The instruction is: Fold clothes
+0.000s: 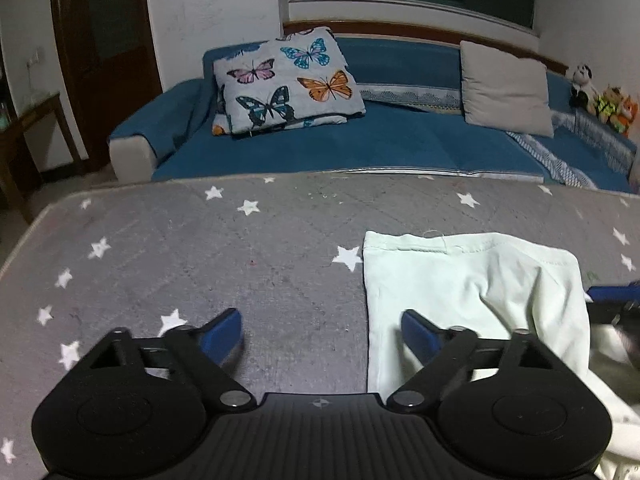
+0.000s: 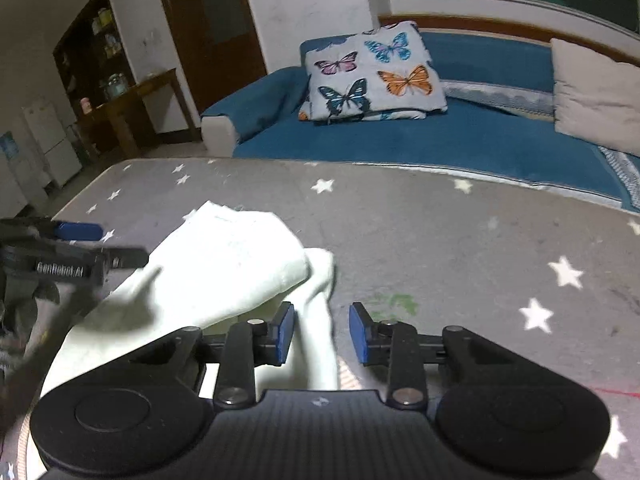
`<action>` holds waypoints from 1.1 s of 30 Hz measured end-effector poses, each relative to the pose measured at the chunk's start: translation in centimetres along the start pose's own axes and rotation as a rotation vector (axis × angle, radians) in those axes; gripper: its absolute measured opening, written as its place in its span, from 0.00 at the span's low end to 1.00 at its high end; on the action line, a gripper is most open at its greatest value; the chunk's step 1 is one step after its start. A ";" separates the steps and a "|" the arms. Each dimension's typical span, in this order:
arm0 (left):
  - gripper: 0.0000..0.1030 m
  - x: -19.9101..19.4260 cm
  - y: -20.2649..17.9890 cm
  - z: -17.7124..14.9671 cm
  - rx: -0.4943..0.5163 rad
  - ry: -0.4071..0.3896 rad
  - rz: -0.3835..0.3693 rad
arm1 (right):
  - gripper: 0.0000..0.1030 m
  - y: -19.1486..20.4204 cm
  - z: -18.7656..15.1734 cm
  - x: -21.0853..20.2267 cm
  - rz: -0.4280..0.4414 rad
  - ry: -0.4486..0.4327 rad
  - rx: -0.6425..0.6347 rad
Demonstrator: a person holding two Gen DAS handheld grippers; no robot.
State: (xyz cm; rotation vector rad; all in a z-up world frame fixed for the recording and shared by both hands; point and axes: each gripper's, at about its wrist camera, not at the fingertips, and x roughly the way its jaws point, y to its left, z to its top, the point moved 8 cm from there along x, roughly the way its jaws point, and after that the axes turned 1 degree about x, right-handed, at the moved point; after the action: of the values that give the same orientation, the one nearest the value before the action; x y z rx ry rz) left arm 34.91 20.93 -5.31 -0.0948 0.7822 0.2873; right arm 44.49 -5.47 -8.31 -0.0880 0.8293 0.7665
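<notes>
The pale green garment (image 1: pixel 472 292) lies on the grey star-printed bench (image 1: pixel 224 248), partly folded, its hemmed edge turned toward the sofa and its upper layers rumpled; in the right wrist view the same garment (image 2: pixel 224 272) sits left of centre with a narrow fold of it running down between my right tongs' fingers. My left tongs (image 1: pixel 322 334) hang spread wide over the cloth's left edge: the left blue pad sits over bare bench, the right blue pad (image 1: pixel 416 330) over the fabric, and nothing is pinched between them. My right tongs (image 2: pixel 322 332) stand partly parted, and the strip of cloth passes through the gap close by the left pad (image 2: pixel 285 328); I see daylight on the other side, so they are released and not clamping it, though the blur keeps me from saying whether the left pad touches the fabric. From the right wrist view I see the left tongs' dark body and one blue tip at the far left, above the garment's near side. Beyond the bench stands a blue sofa (image 1: pixel 360 148) with a butterfly-print cushion (image 1: pixel 288 80), a plain beige cushion (image 1: pixel 506 88) and some soft toys (image 1: pixel 600 100) at its right end. A dark wooden door (image 2: pixel 208 20) and a side table (image 2: pixel 132 100) stand off to the left.
</notes>
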 end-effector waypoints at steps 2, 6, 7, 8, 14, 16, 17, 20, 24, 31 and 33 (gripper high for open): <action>0.69 0.4 -0.1 0.0 -0.008 0.006 -0.024 | 0.14 0.6 -0.2 0.5 -0.025 -0.002 -0.028; 0.62 0.5 -1.0 0.1 0.021 -0.003 -0.051 | 0.03 1.4 -0.1 0.2 -0.077 -0.010 -0.053; 0.62 0.5 -1.2 0.1 0.028 -0.004 -0.052 | 0.03 1.1 0.1 -0.3 -0.112 -0.021 -0.058; 0.62 0.5 -1.3 0.0 0.035 -0.006 -0.051 | 0.03 0.6 0.3 -0.9 -0.151 -0.034 -0.063; 0.62 0.9 -1.9 0.0 0.055 0.002 -0.048 | 0.03 -3.8 0.7 -4.3 -0.376 -0.090 -0.019; 0.62 1.1 -2.0 0.2 0.060 0.001 -0.044 | 0.03 -6.0 0.2 -4.8 -0.424 -0.074 0.028; 0.62 1.1 -2.1 0.3 0.061 0.000 -0.042 | 0.03 -7.1 -0.3 -4.8 -0.428 -0.054 0.064; 0.64 1.5 -2.2 0.7 0.065 -0.004 -0.030 | 0.03 -10.0 -1.9 -4.8 -0.443 -0.009 0.164; 0.64 2.3 -2.7 1.2 0.076 -0.001 -0.024 | 0.09 -11.7 -2.3 -5.6 -0.359 -0.046 0.285; 0.18 3.1 -3.6 2.1 0.072 -0.014 -0.099 | 0.11 -11.6 -1.6 -5.0 -0.333 -0.049 0.259; 0.06 3.0 -3.5 2.1 0.075 -0.026 -0.089 | 0.08 -11.4 -1.2 -4.7 -0.350 -0.050 0.239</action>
State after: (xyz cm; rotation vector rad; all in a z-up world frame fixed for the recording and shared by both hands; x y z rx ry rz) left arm 39.37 18.62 -6.01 -0.0548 0.7604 0.1739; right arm 49.06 -17.00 -8.37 0.0002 0.8249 0.3358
